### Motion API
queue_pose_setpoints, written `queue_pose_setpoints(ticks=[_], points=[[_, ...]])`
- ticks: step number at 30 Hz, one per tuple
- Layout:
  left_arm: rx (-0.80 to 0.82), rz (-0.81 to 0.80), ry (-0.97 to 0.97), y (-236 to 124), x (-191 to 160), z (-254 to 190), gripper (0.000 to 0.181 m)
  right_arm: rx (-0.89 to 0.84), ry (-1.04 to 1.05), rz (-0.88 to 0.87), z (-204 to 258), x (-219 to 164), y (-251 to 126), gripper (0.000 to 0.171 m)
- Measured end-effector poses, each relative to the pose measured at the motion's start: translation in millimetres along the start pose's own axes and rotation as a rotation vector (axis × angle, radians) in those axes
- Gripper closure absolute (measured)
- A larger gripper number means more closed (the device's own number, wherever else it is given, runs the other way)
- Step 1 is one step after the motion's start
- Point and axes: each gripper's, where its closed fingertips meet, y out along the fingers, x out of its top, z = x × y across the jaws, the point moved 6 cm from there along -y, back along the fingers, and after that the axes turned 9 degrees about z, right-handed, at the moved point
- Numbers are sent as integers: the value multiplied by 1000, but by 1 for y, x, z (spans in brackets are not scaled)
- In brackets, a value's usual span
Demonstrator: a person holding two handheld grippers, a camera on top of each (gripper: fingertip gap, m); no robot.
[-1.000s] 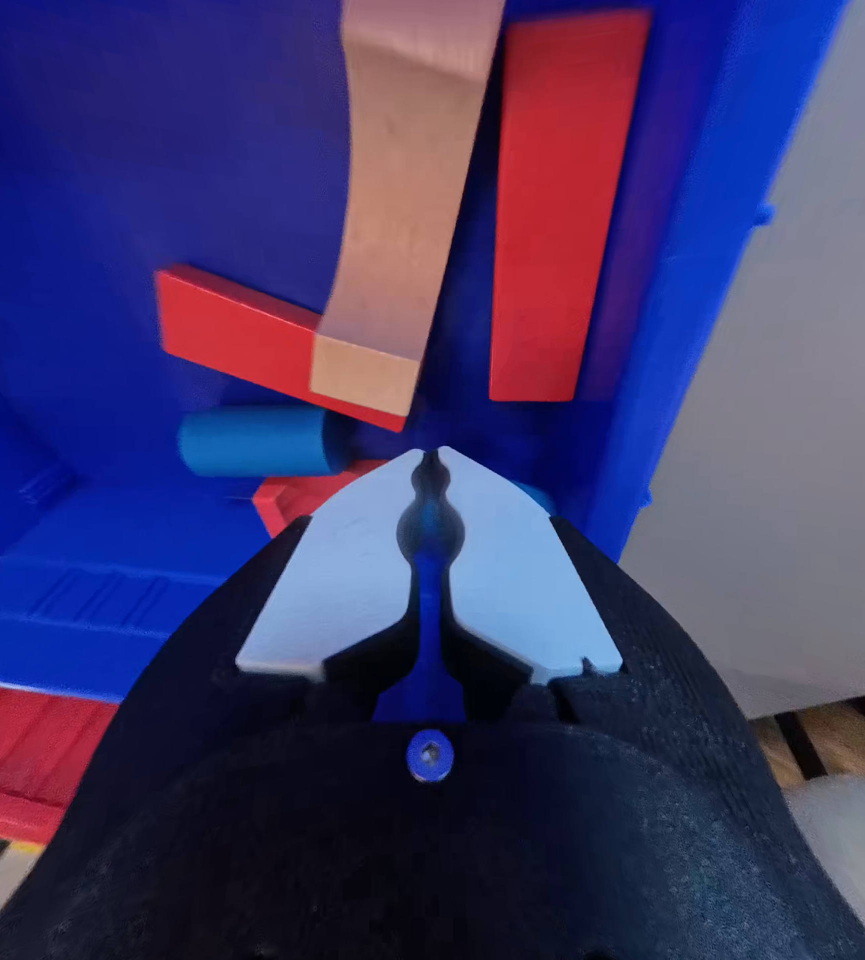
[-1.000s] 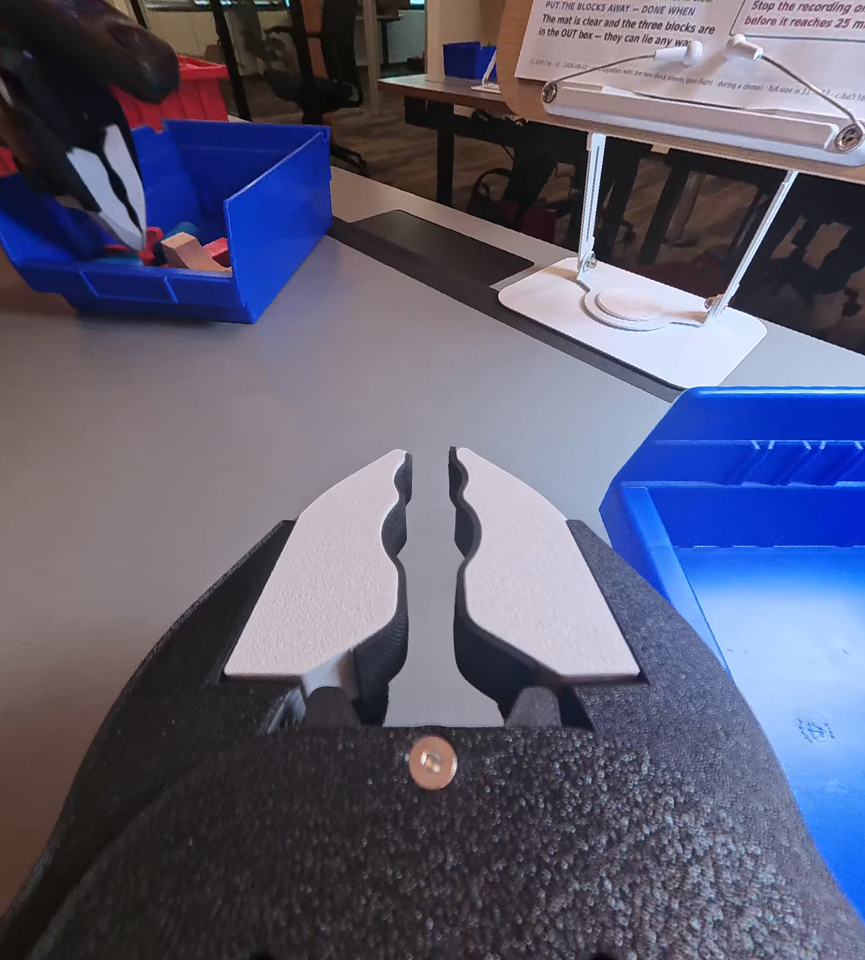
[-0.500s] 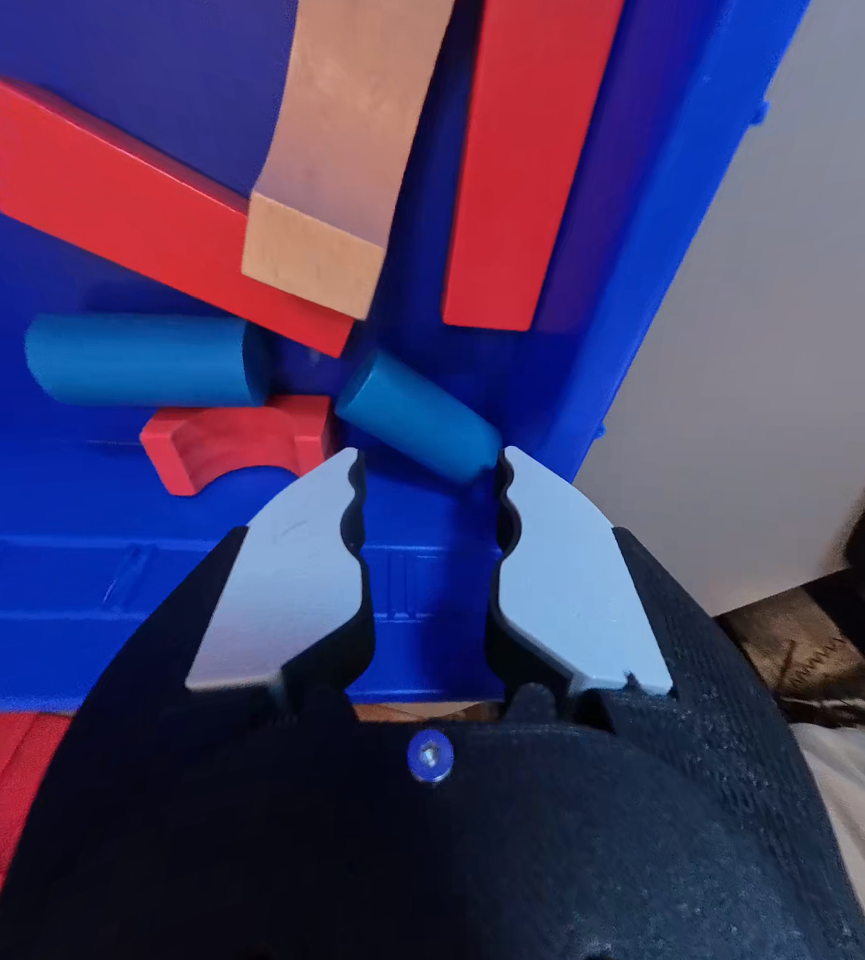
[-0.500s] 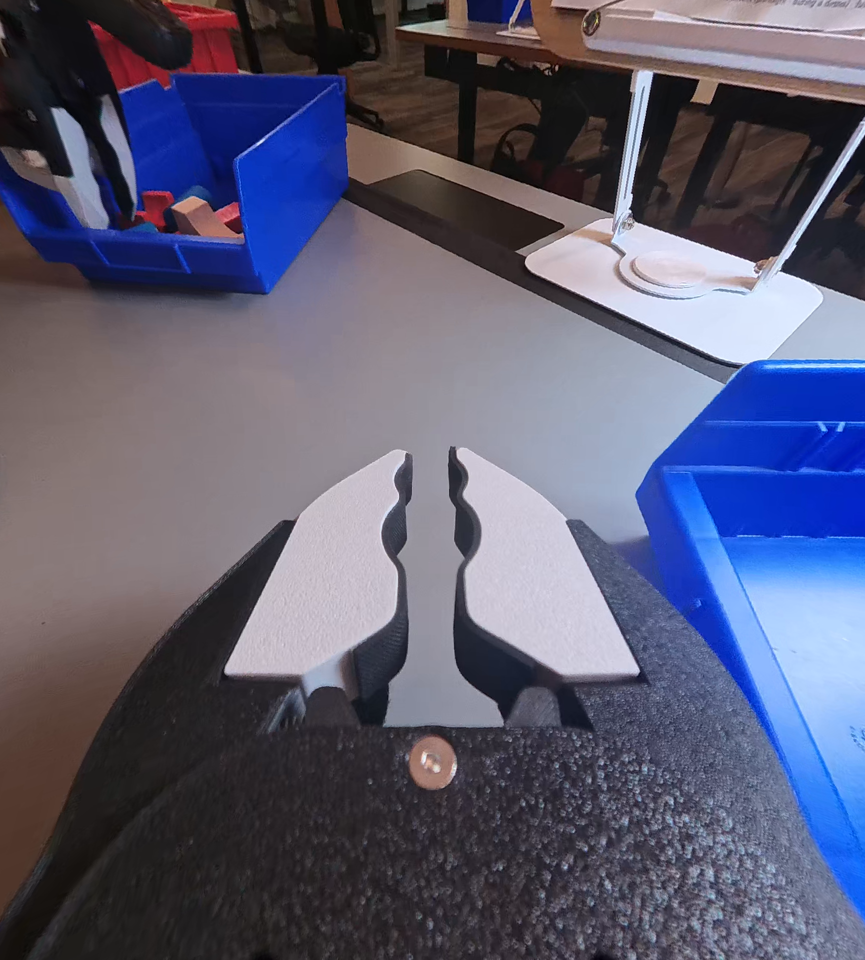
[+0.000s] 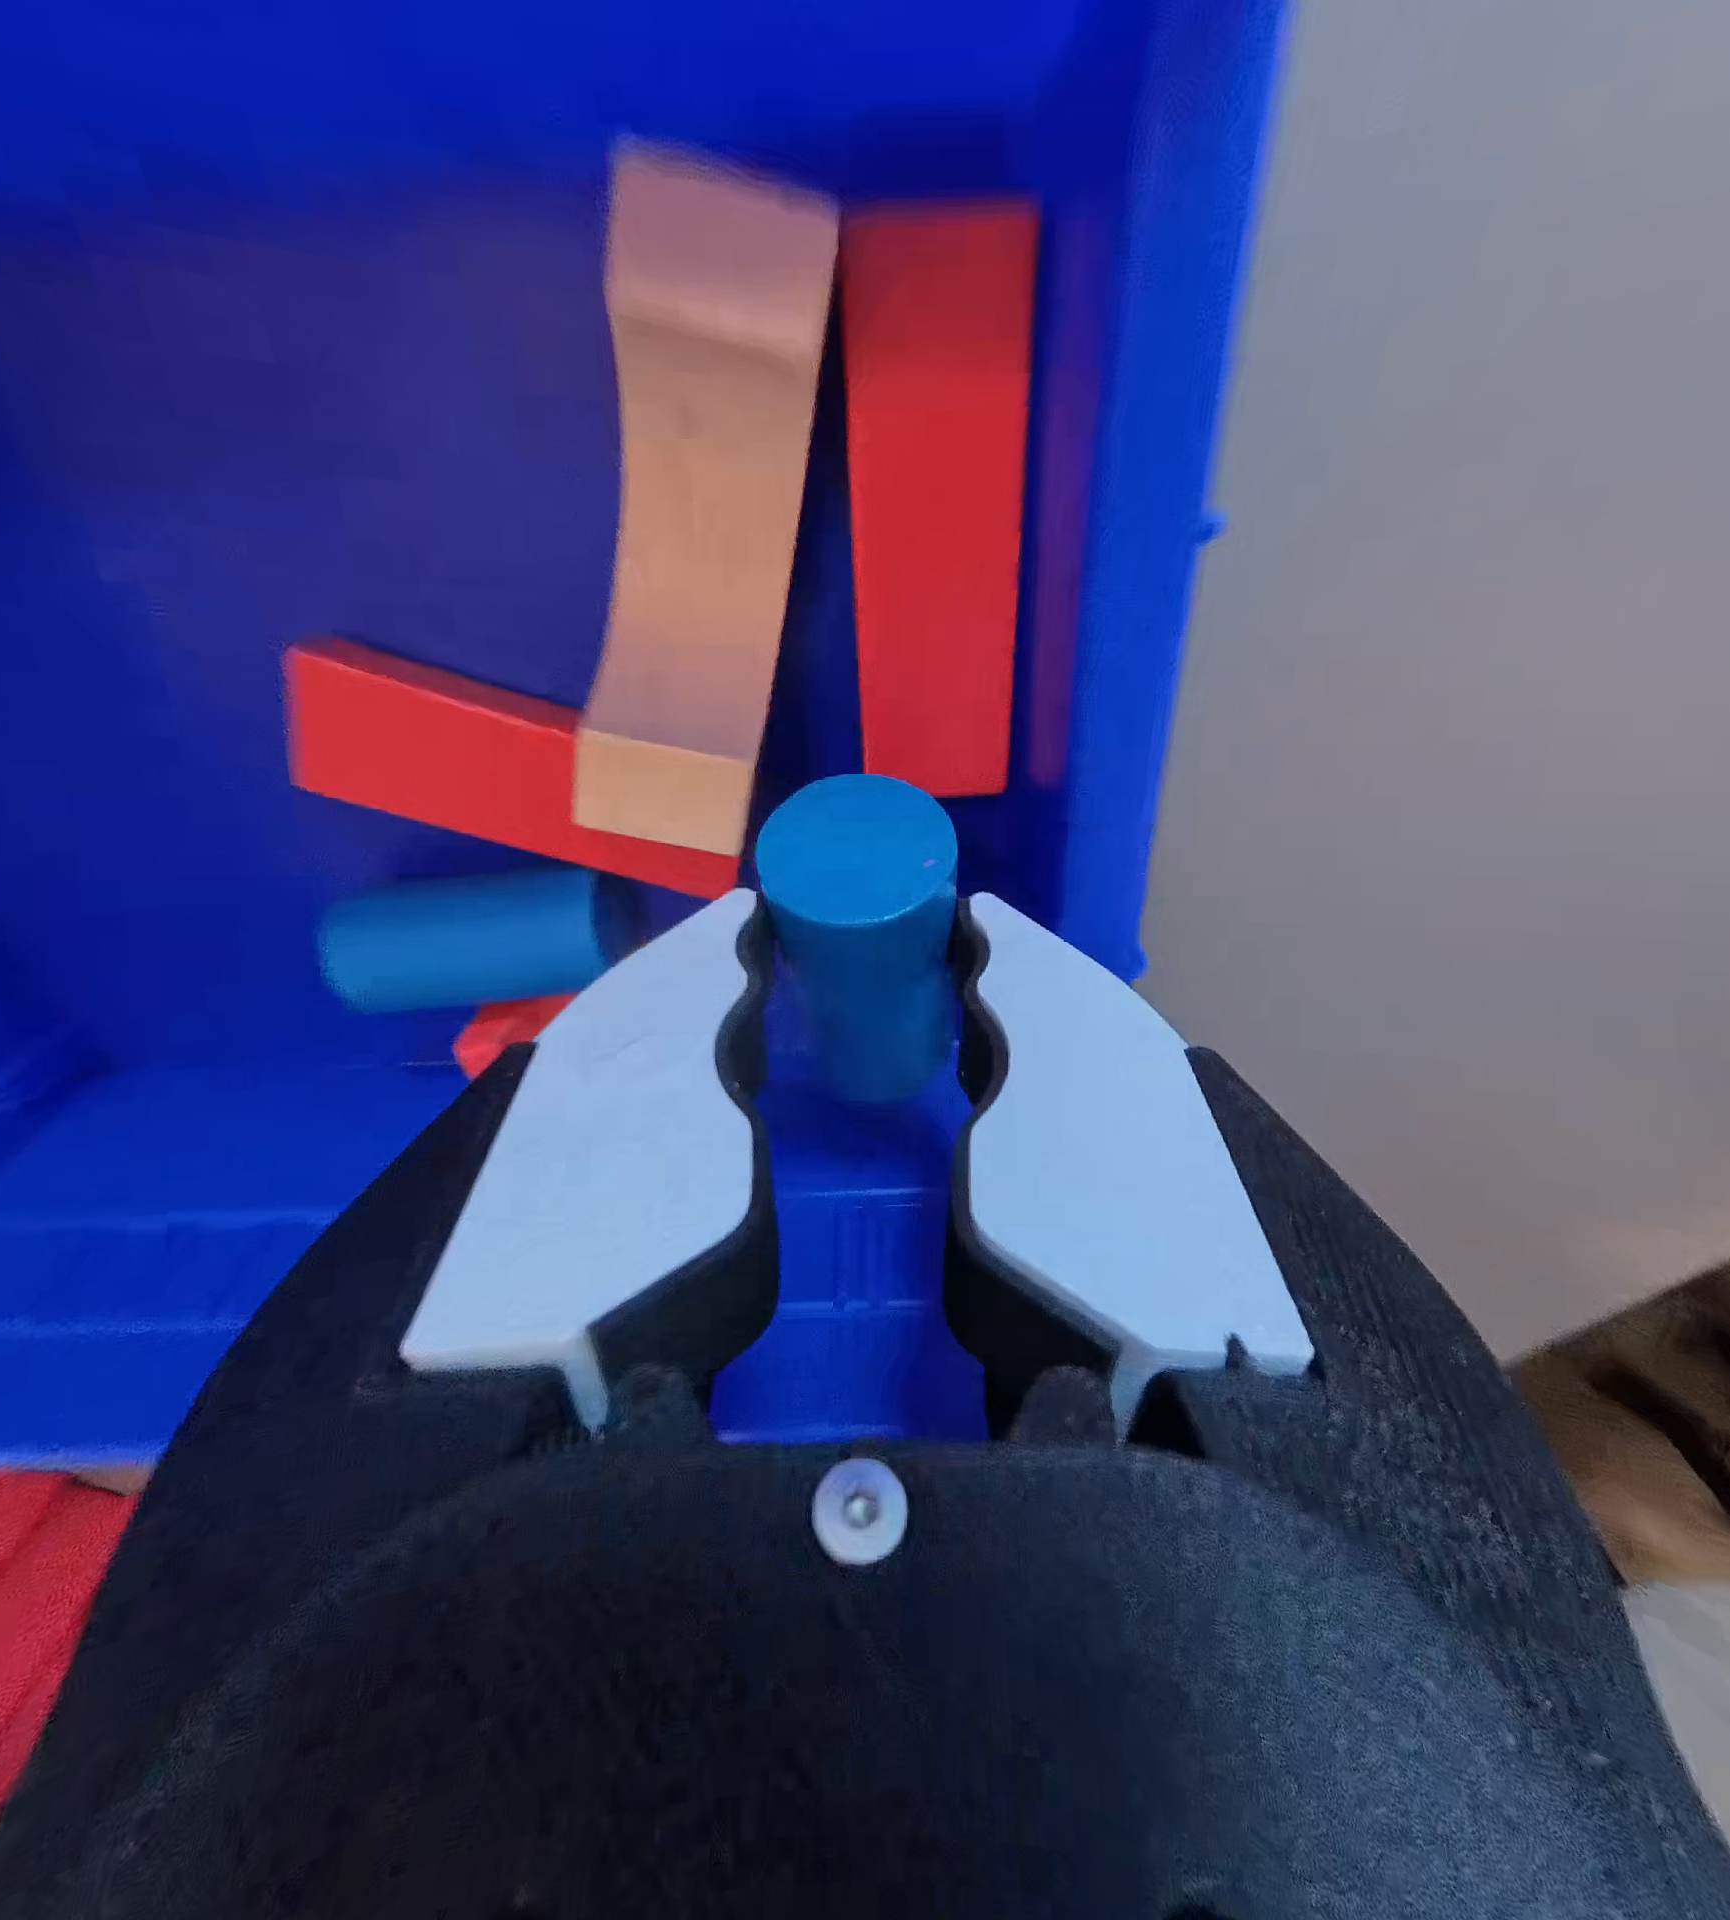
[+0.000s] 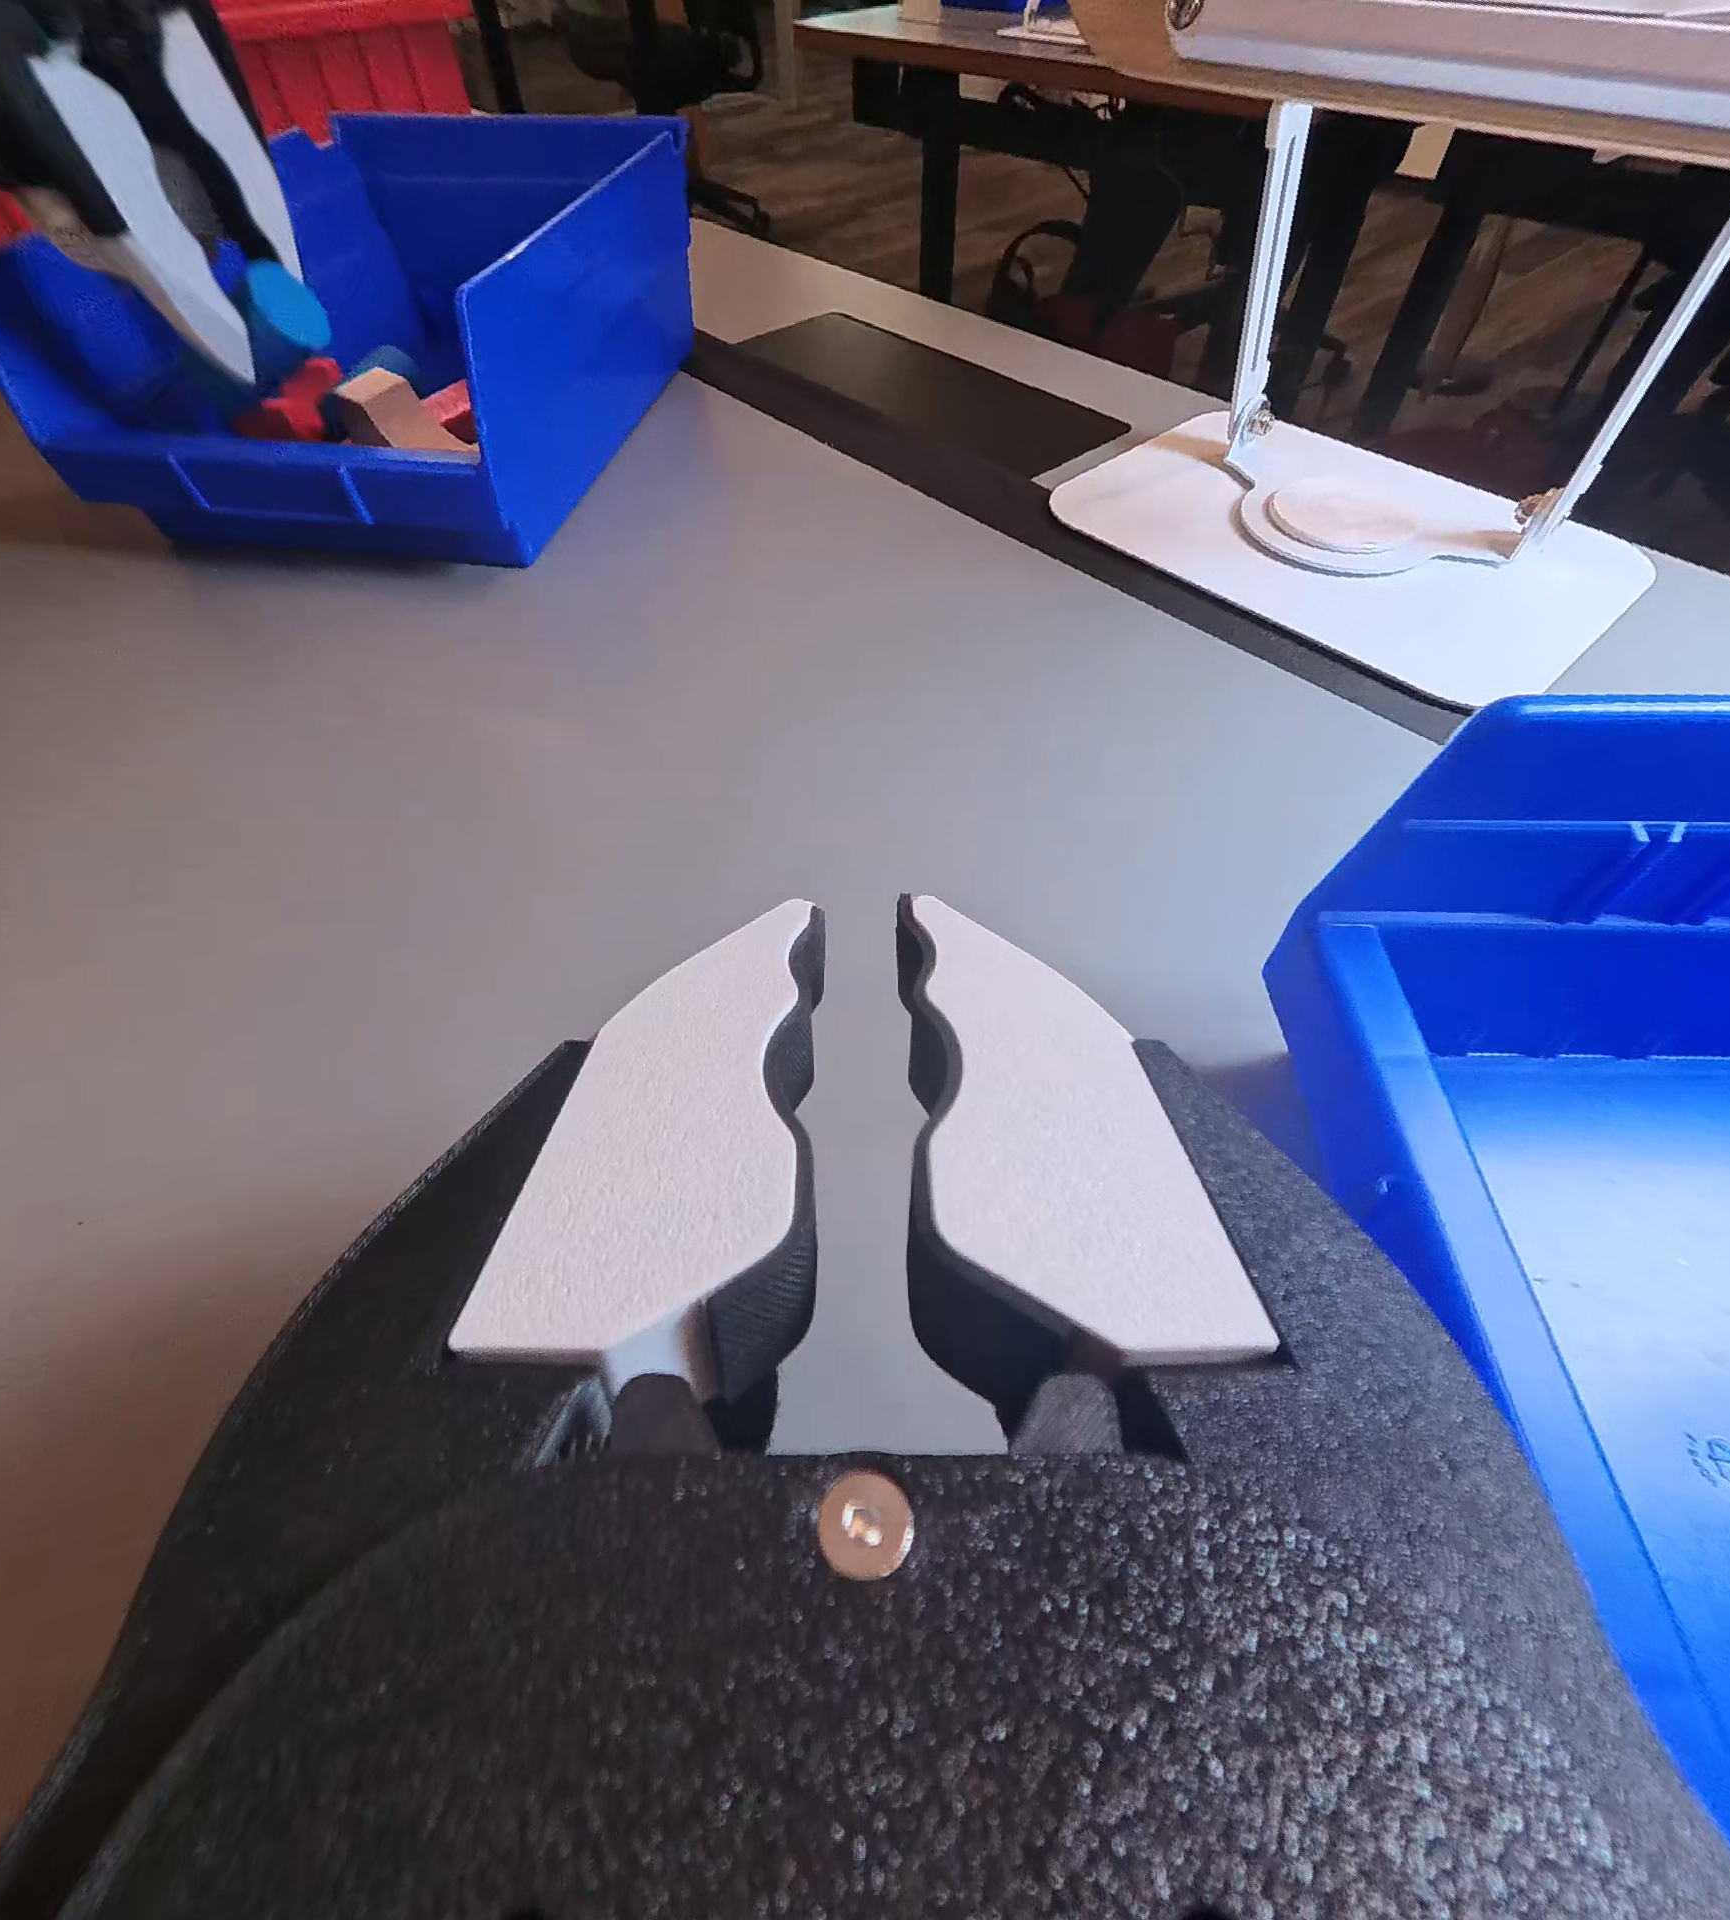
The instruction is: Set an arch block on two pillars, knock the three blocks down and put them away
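Note:
My left gripper (image 5: 859,904) is over the blue bin (image 5: 1152,520) and shut on a blue cylinder (image 5: 856,852), which stands on end between both pads. In the bin lie a pale wooden arch block (image 5: 705,499), two red planks (image 5: 934,499), a second blue cylinder (image 5: 456,940) and a red arch piece (image 5: 508,1029). The right wrist view shows the left gripper (image 6: 248,301) with the cylinder (image 6: 284,307) in the far bin (image 6: 570,343). My right gripper (image 6: 861,914) is slightly open and empty above the grey table (image 6: 528,779).
A second blue bin (image 6: 1360,987) with nothing in it stands right of my right gripper. A white stand base (image 6: 1360,561) and a black mat strip (image 6: 923,395) lie at the back. A red crate (image 6: 352,52) is behind the far bin. The pale wooden arch block (image 5: 705,499) is about 7 cm from my left fingertips and 40 cm from my right.
My left gripper, shut and empty a second ago, opened beside the lying blue cylinder, then closed on it and raised it on end. My right gripper kept its narrow gap.

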Motion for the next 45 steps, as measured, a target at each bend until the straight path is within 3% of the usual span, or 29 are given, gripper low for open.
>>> queue_pose_setpoints(ticks=[3, 6, 8, 11, 15, 20, 27, 31, 38, 40, 41, 45], points=[[141, -368, 56, -57, 15, -13, 147, 12, 16, -6, 0, 1, 0, 158], [172, -825, 111, -97, 44, -48, 147, 45, 51, -13, 3, 1, 2, 158], [121, -1043, 124, -98, 67, -78, 148, 56, 57, -13, 5, 0, 3, 158], [1, -1263, 141, -67, 108, -119, 148, 51, 38, -11, 8, -1, 5, 158], [-112, -1226, 183, -14, 153, -152, 148, 51, 22, 9, 10, -4, 8, 158], [-42, -1038, 251, 21, 176, -163, 147, 55, 6, 25, 12, -7, 11, 158], [-15, -1022, 236, 24, 172, -166, 138, 76, -11, 40, 17, -9, 15, 158], [15, -1000, 240, 27, 170, -167, 150, 82, -26, 42, 20, -8, 16, 158], [40, -993, 212, 26, 184, -161, 150, 86, -37, 49, 23, -8, 17, 158], [63, -987, 189, 26, 185, -158, 139, 84, -41, 42, 23, -7, 16, 158], [57, -1004, 181, 24, 184, -158, 130, 78, -43, 35, 23, -6, 15, 157], [33, -1159, 126, -6, 167, -151, 128, -7, -16, -22, 13, 1, 7, 148]])
